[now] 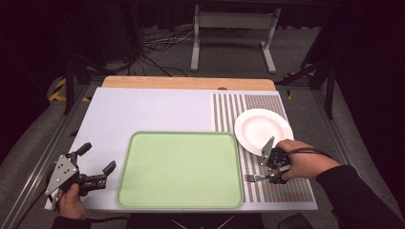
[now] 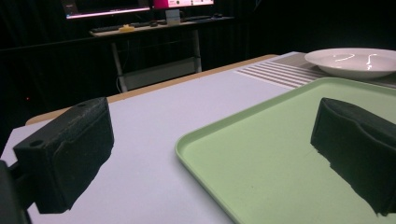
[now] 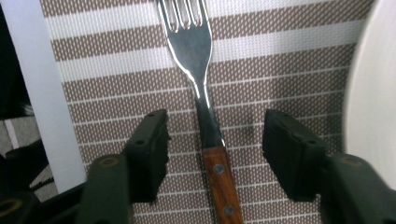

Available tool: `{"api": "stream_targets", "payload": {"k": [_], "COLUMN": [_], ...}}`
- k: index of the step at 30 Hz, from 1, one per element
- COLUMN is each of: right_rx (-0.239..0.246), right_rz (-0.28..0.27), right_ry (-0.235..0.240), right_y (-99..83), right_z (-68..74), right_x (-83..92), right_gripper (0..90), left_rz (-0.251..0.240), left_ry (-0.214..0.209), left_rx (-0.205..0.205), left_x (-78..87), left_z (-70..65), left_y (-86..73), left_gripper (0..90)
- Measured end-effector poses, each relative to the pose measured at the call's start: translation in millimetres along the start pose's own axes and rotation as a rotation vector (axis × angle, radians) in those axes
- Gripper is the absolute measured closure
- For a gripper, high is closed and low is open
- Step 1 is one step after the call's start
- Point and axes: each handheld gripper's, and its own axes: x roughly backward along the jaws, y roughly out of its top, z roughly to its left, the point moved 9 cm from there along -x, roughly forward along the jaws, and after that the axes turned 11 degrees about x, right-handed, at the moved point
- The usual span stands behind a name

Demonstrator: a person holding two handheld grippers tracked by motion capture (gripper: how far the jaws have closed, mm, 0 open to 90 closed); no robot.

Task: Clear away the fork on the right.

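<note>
Currently the right gripper (image 3: 215, 154) is hovering with jaws open astride the fork (image 3: 205, 116) lying on the striped mat (image 1: 282, 191) near the table's front right corner, its long axis running between them, while the left gripper (image 1: 98, 164), also open, is idling by the front left corner.

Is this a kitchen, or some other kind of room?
Probably a lab or test room, not a kitchen: dark curtains surround a metal-framed table, cables trail across the floor, and a desk with monitors stands behind.
</note>
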Motion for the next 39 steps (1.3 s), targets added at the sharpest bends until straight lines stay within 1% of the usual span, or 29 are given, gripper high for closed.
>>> {"api": "stream_targets", "payload": {"k": [1, 2, 4, 6, 11, 13, 14, 20, 24, 25, 27, 33, 35, 38, 39], "right_rx": [0.01, 0.01, 0.037, 0.054, 0.08, 0.094, 0.099, 0.126, 0.135, 0.135, 0.148, 0.141, 0.139, 0.134, 0.133], "right_rz": [0.005, 0.005, 0.037, 0.061, 0.093, 0.114, 0.114, 0.123, 0.125, 0.125, 0.133, 0.126, 0.121, 0.111, 0.105], "right_ry": [0.006, 0.006, 0.012, 0.017, 0.019, 0.025, 0.03, 0.035, 0.031, 0.036, 0.031, 0.043, 0.04, 0.031, 0.024], "right_y": [-0.1, -0.1, -2.3, -4.5, -7.6, -9.3, -9.1, -8.2, -8.3, -8.0, -8.0, -8.1, -7.9, -6.8, -5.8], "right_z": [0.1, 0.1, 0.2, 0.4, -0.4, -0.2, 0.1, 0.7, 1.1, 1.9, 1.5, 3.5, 3.6, 3.7, 3.5], "right_x": [-0.6, -0.6, -1.2, -2.2, -3.2, -3.6, -4.1, -6.0, -5.8, -6.0, -5.8, -4.6, -3.9, -0.6, 5.8], "right_gripper": [46.1, 46.1, 51.8, 57.8, 69.2, 74.1, 75.9, 77.1, 77.6, 77.6, 77.8, 78.2, 78.3, 78.3, 78.3], "left_rz": [0.0, 0.0, 0.0, -0.002, -0.001, -0.002, -0.001, -0.002, 0.0, 0.0, 0.0, -0.001, -0.001, 0.0, 0.0], "left_ry": [0.0, 0.0, 0.0, 0.0, 0.0, -0.001, -0.001, -0.001, 0.0, 0.001, 0.001, 0.002, 0.002, 0.001, 0.001], "left_rx": [-0.001, -0.001, 0.0, 0.0, 0.0, -0.001, 0.0, 0.002, 0.0, 0.0, 0.0, 0.002, 0.002, 0.001, 0.0], "left_x": [0.0, 0.0, -0.1, -0.2, -0.4, -0.3, -0.3, -0.3, 0.2, 0.2, 0.1, 0.3, 0.2, 0.1, 0.1], "left_z": [-0.1, -0.1, 0.0, -0.1, -0.2, -0.3, -0.3, -0.5, 0.1, 0.1, 0.0, 0.3, 0.3, 0.1, 0.0], "left_y": [0.0, 0.0, 0.0, 0.1, -0.1, 0.1, 0.0, 0.0, 0.0, 0.0, 0.0, 0.1, 0.1, 0.0, 0.0], "left_gripper": [0.1, 0.1, 0.1, 0.1, 0.1, 0.1, 0.1, 0.1, 0.1, 0.1, 0.1, 0.1, 0.1, 0.1, 0.1]}}
